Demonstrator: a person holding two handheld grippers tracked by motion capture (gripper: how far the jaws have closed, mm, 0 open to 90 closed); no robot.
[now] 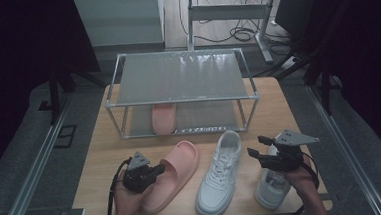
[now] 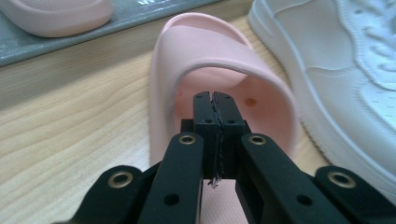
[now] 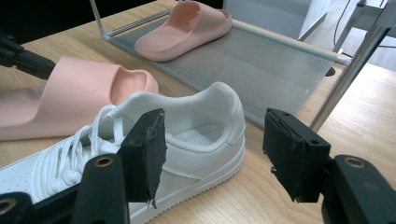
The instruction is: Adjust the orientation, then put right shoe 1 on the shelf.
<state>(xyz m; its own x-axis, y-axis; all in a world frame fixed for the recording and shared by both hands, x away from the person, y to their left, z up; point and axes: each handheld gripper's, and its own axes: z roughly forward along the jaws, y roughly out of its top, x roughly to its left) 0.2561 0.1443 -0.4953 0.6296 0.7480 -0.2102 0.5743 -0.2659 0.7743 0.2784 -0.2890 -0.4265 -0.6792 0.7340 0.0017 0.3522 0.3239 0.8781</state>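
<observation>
The left gripper has its jaws clenched together on nothing, tips poked under the strap of the pink slipper, which lies on the table at 7 o'clock from the rack. With no grip on the strap, any lift likely lets the slipper slide off — or shoves it into the white sneaker at its 3 o'clock. The right gripper hangs released behind that sneaker's heel; closing there risks a loose pinch.

A: High view: dim, dark surround, soft low resolution; pale glare on the rack's top shelf.
B: Gripper views: brighter, even light, faint shadows on the table; near fingers slightly blurred, edges bowed.
</observation>
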